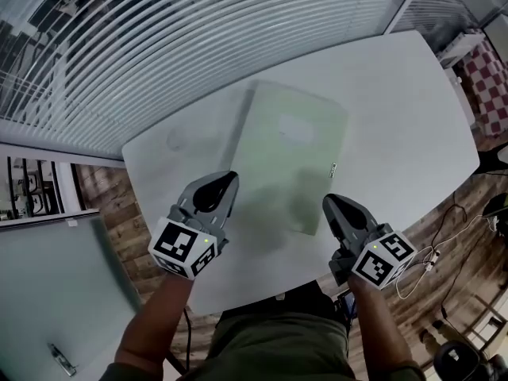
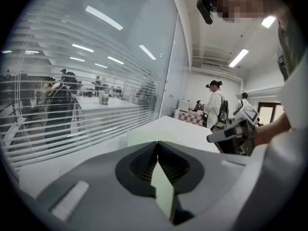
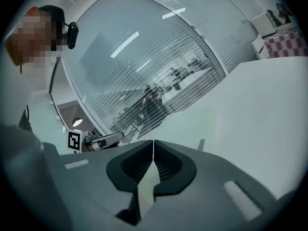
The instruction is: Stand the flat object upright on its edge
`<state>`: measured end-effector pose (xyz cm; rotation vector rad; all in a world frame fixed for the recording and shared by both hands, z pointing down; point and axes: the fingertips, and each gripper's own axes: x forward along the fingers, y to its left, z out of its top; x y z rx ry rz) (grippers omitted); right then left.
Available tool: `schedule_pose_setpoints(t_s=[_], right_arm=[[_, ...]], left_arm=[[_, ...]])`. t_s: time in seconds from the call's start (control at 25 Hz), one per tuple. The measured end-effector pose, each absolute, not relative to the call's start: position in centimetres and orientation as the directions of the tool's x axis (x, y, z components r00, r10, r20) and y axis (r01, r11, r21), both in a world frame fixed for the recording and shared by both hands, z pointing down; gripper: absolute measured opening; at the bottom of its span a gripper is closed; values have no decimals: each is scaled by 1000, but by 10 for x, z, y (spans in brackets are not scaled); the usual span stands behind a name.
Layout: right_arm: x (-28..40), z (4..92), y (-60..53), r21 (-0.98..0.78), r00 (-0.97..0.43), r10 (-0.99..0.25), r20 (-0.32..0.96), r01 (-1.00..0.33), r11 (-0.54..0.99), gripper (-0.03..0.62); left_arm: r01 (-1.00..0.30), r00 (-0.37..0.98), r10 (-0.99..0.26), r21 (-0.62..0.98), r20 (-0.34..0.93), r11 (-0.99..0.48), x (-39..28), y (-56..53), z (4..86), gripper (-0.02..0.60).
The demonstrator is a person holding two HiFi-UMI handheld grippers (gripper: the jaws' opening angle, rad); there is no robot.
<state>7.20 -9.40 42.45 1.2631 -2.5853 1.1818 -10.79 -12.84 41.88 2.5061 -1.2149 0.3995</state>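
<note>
There is one table [image 1: 413, 117]. On it lie one flat sheet [image 1: 290, 153] and one small strip [image 1: 332, 168], just beside the sheet. There are two grippers, the left gripper [image 1: 228, 179] and the right gripper [image 1: 328, 205]. Each carries one marker cube, the left cube [image 1: 184, 248] and the right cube [image 1: 383, 258], which makes two. Two forearms show, the left forearm [image 1: 155, 324] and the right forearm [image 1: 377, 324]. One checkered cloth [image 1: 490, 82] shows at the far right. In the left gripper view two people in white stand at the back, a nearer person [image 2: 215, 107] and a farther person [image 2: 244, 101]. The figures behind the blinds [image 2: 96, 124] are too blurred to count.
</note>
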Motion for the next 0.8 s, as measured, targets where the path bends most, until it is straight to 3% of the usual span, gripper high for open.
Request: schedule_pose_setpoints(t_s=[0.8], right_arm=[[86, 456, -139, -620, -652, -655, 382, -706, 342, 36]], left_arm=[[-809, 567, -691, 143, 448, -571, -111, -180, 446, 26]])
